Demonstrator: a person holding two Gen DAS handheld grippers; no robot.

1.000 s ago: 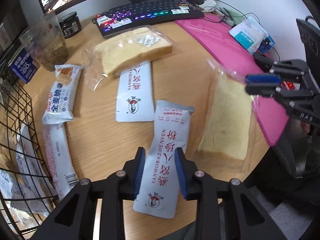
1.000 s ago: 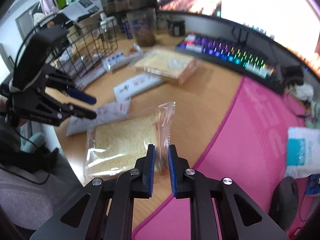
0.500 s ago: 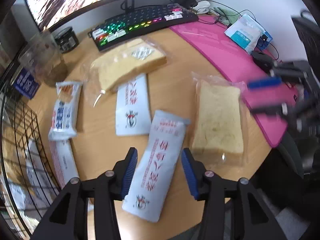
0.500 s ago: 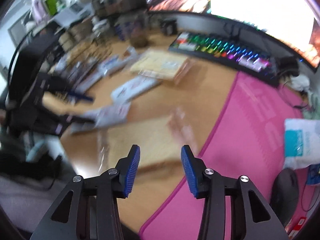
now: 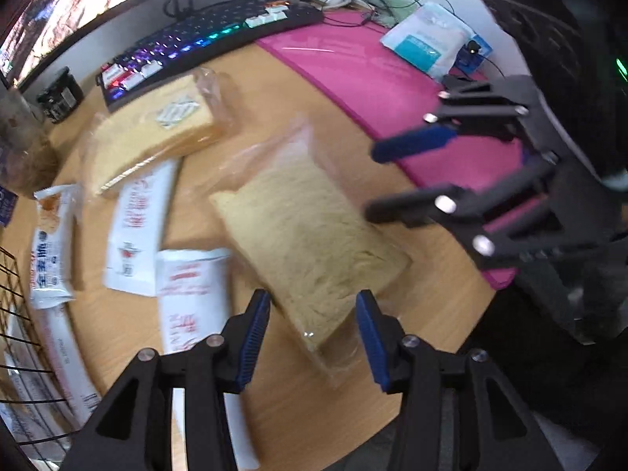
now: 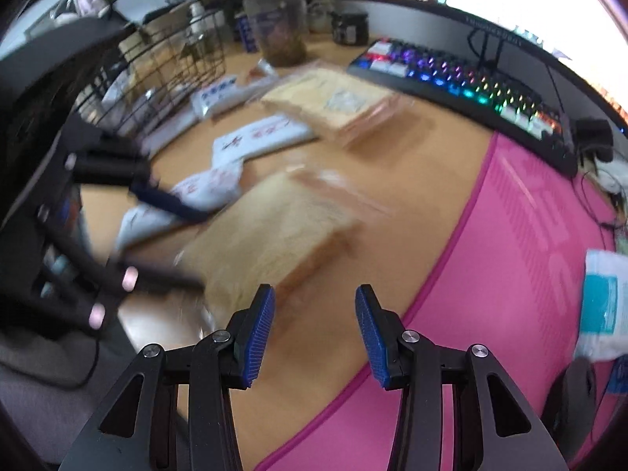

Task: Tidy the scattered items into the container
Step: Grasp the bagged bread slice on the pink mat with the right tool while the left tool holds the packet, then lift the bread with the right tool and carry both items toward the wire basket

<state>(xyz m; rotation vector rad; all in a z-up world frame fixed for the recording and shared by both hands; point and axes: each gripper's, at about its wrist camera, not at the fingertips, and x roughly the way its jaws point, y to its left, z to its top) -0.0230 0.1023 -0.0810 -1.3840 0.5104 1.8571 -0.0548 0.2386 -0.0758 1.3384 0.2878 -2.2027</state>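
Observation:
A bagged bread slice (image 5: 310,243) lies flat on the wooden desk; it also shows in the right wrist view (image 6: 267,243). My left gripper (image 5: 314,333) is open, its jaws standing either side of the slice's near end. My right gripper (image 6: 314,329) is open and empty just past the slice's edge, and it shows at the right of the left wrist view (image 5: 376,180). A white sachet (image 5: 188,294) lies left of the slice, another sachet (image 5: 137,227) behind it. A second bagged bread (image 5: 157,133) lies near the keyboard. The black wire basket (image 6: 165,66) stands at the left.
A pink desk mat (image 6: 530,235) covers the right side. An RGB keyboard (image 5: 204,43) and monitor are at the back, with a jar (image 6: 278,27) and small black pot (image 5: 59,94). Wafer packets (image 5: 51,243) lie by the basket. A blue-white pack (image 5: 428,39) lies on the mat.
My right gripper has opened and let go of the bread slice, which now lies flat. My left gripper has opened off the white sachet and shifted right to straddle the slice.

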